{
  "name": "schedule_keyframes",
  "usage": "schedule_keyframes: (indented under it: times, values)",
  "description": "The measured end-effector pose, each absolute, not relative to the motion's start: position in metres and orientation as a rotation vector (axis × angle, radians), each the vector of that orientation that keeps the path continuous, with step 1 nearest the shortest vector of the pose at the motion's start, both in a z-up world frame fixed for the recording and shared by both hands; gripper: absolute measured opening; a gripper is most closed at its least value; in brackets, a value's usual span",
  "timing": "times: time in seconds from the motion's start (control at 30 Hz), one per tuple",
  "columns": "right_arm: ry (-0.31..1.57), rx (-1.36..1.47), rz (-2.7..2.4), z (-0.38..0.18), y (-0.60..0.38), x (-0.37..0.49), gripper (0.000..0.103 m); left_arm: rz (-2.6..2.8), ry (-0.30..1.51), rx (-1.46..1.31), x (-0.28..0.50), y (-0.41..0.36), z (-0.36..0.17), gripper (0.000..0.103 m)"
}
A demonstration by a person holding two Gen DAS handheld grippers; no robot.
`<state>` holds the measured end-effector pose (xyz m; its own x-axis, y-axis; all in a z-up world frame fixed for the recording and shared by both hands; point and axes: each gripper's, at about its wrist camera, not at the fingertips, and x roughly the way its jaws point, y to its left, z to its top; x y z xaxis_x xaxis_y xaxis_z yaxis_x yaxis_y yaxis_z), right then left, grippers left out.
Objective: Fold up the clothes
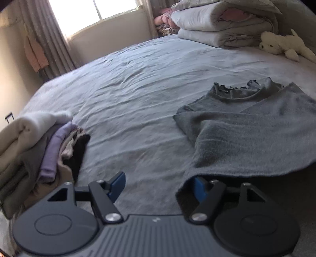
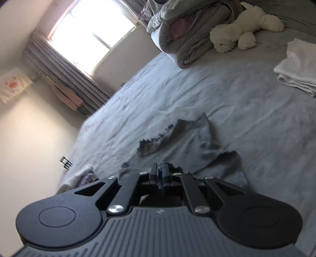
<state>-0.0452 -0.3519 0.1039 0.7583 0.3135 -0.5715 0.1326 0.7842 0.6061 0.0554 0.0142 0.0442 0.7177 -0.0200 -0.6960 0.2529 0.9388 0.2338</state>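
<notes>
1. Fingers of the left gripper (image 1: 159,186) stand spread apart with bare bed sheet between them; the blue pad at 3 o'clock is partly draped by the near hem of the gray sweater (image 1: 246,134), but nothing is pinched.
2. Fingers of the right gripper (image 2: 161,175) are clenched tight together, and a bunched edge of the gray sweater sits right at their tips, seemingly pinched there; the fabric is too blurred to be sure how much is caught.
3. At 9 o'clock in the left wrist view, just beside the left gripper, lies a pile of folded clothes (image 1: 39,150): cream on top, then lilac, beige and black layers.
4. The gray sweater lies spread on the bed (image 1: 128,94), at 2 o'clock from the left gripper, with one side folded over itself and its frilled neckline at the far end.
5. In the right wrist view a folded white towel (image 2: 296,73) rests on the sheet at 2 o'clock, well apart from the sweater.
6. Farther off, a white plush dog (image 1: 282,46) lies near a stack of folded gray quilts (image 1: 221,25) at the head of the bed.
7. Beyond the bed, at 11 o'clock, a bright window (image 1: 94,11) with gray curtains (image 1: 47,39).
</notes>
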Motion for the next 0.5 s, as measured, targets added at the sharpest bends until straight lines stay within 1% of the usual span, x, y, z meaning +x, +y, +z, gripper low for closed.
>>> schedule_keyframes:
  times: [0.13,0.17,0.2,0.27,0.3,0.33,0.4,0.43,0.47,0.5]
  values:
    - [0.821,0.613,0.100,0.084,-0.340,-0.057,0.005,-0.169,0.791,0.263,0.059,0.027,0.048,0.073]
    - [0.831,0.577,0.102,0.082,-0.335,-0.063,0.005,-0.181,0.799,0.242,0.060,0.030,0.049,0.072]
    - [0.836,0.533,0.080,0.081,-0.332,-0.067,0.005,-0.209,0.817,0.211,0.062,0.034,0.052,0.070]
    - [0.843,0.438,0.021,0.077,-0.325,-0.075,0.005,-0.291,0.847,0.134,0.064,0.046,0.059,0.069]
    - [0.847,0.391,-0.009,0.075,-0.325,-0.075,0.007,-0.314,0.846,0.091,0.064,0.053,0.064,0.069]
    - [0.851,0.346,-0.039,0.073,-0.326,-0.074,0.016,-0.333,0.843,0.054,0.064,0.060,0.069,0.069]
    - [0.857,0.254,-0.099,0.068,-0.327,-0.072,0.016,-0.357,0.833,0.000,0.065,0.072,0.076,0.068]
    - [0.852,0.268,-0.072,0.072,-0.331,-0.070,0.016,-0.367,0.830,-0.029,0.066,0.076,0.077,0.068]
    - [0.843,0.301,-0.027,0.078,-0.337,-0.067,0.021,-0.374,0.829,-0.061,0.067,0.080,0.078,0.068]
    - [0.820,0.304,-0.001,0.086,-0.338,-0.060,0.024,-0.372,0.830,-0.098,0.070,0.079,0.076,0.068]
